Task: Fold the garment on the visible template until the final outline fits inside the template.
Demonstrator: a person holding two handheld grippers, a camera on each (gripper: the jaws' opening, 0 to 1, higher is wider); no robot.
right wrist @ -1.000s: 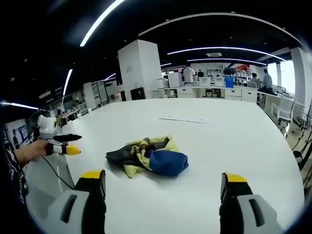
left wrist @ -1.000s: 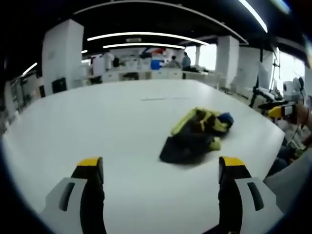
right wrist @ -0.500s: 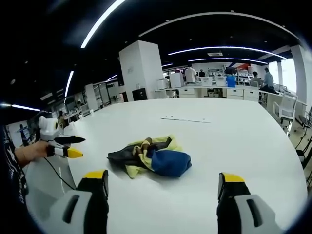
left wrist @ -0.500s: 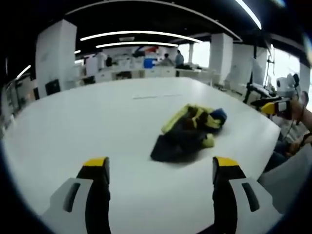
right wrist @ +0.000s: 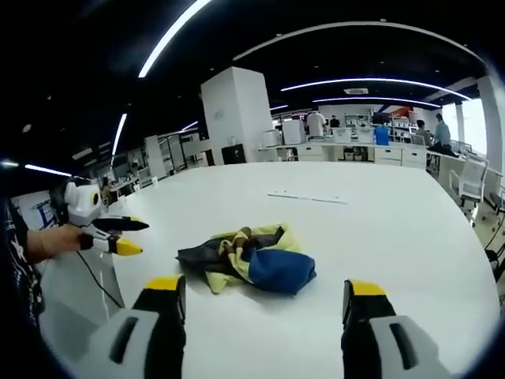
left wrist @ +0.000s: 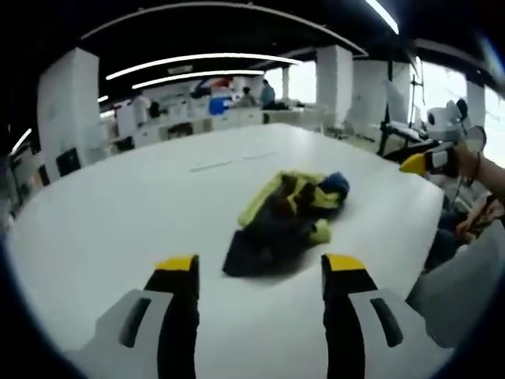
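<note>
A crumpled garment [left wrist: 276,225], dark with yellow-green and blue parts, lies in a heap on the white table [left wrist: 118,213]. My left gripper [left wrist: 260,267] hovers just short of its near dark end, open, with nothing between the yellow-tipped fingers. From the opposite side the same garment [right wrist: 252,259] shows its blue part nearest my right gripper [right wrist: 264,286], which is open, holds nothing and stays a little short of the cloth. The right gripper [left wrist: 430,162] shows past the table's edge in the left gripper view. At the left of the right gripper view, a hand holds the left gripper [right wrist: 110,234].
Thin faint marks [right wrist: 308,197] lie on the table beyond the garment. The table's rounded edge [left wrist: 430,229] runs close to the person's sleeve [left wrist: 465,276]. A white pillar [right wrist: 233,118], desks and several people stand far behind. A chair [right wrist: 473,178] stands at the right.
Both cameras have come closer to the garment. The left gripper's jaws have narrowed noticeably, the right's slightly. The garment lies as before.
</note>
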